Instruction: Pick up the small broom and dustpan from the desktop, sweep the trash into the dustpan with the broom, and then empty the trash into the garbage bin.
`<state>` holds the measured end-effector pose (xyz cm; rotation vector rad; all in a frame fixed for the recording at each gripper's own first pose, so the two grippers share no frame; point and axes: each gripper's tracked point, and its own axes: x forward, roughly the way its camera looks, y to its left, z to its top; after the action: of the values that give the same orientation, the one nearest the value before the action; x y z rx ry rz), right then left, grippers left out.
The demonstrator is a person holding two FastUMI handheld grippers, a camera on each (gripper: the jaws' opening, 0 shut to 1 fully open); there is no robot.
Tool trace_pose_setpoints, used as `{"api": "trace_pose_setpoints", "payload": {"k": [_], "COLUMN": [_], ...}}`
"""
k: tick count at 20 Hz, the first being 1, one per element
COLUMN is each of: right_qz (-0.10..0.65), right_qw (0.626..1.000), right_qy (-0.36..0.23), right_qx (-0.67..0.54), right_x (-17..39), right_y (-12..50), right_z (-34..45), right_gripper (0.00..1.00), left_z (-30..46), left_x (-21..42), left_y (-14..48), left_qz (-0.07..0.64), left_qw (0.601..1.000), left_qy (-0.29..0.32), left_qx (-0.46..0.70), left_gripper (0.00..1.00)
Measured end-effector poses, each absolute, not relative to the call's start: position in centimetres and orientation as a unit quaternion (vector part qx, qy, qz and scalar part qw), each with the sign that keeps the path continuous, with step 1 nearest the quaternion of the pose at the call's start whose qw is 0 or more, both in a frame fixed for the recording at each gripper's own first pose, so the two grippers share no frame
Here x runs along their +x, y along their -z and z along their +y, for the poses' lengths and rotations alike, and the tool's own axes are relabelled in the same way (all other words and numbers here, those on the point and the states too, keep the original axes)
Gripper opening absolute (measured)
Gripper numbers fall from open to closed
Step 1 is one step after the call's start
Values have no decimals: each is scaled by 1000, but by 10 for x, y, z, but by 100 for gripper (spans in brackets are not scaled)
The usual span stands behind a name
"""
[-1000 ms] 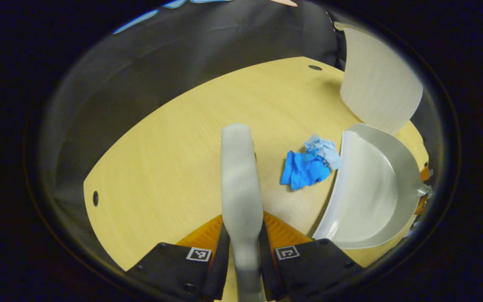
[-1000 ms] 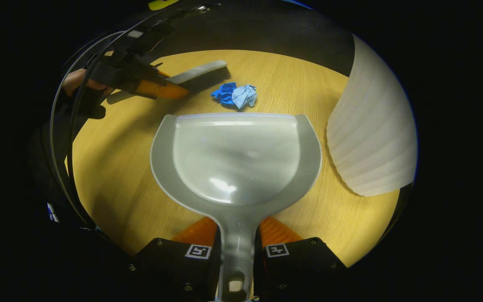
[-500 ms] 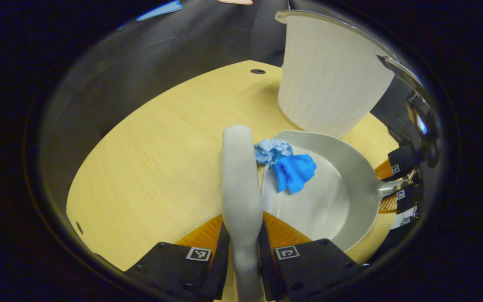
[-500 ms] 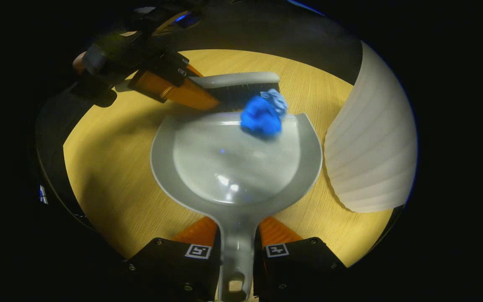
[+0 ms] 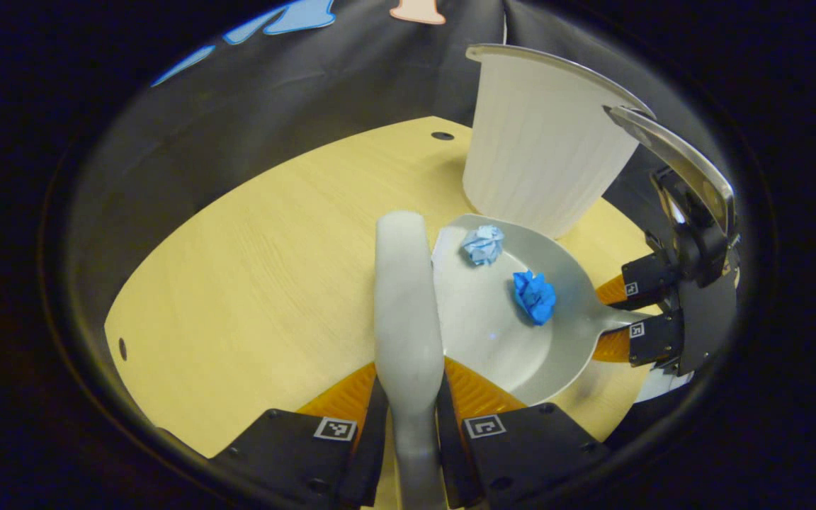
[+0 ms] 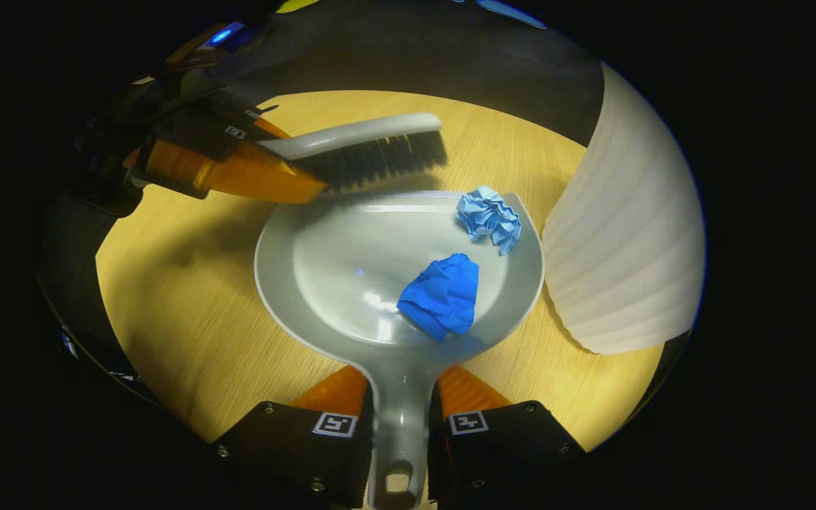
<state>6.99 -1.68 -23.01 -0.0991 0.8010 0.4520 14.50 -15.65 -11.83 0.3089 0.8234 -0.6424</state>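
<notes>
The left gripper pinches the broom handle; the right gripper clamps the dustpan handle. Both paper wads lie inside (no readable writing; fingers bear square markers), beside the white bin.

Left gripper: orange fingers closed from both sides on the broom handle, reaching forward low over the table; seen from the right gripper view up at the left, angled down toward the middle. Right gripper: fingers clamped on the dustpan handle, level; seen from the left gripper view at the right edge, pointing inward.
</notes>
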Motion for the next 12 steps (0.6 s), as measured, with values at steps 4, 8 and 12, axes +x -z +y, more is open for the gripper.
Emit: {"api": "trace_pose_setpoints", "payload": {"k": [4, 8, 12], "right_qz": [395, 391, 364], "right_qw": [896, 900, 909], "right_qy": [-198, -189, -204], "right_qx": [-35, -22, -5], "right_x": [72, 71, 71], "right_y": [227, 222, 217], "right_z": [-13, -7, -8], "right_gripper": [33, 33, 33], "left_z": [-103, -46, 30], "left_x": [144, 129, 96], "left_y": [117, 139, 186], "left_qz": [390, 393, 401], "left_qw": [880, 896, 905], "left_qy": [248, 193, 137], "left_qx": [113, 72, 36], "left_gripper": [43, 43, 41]}}
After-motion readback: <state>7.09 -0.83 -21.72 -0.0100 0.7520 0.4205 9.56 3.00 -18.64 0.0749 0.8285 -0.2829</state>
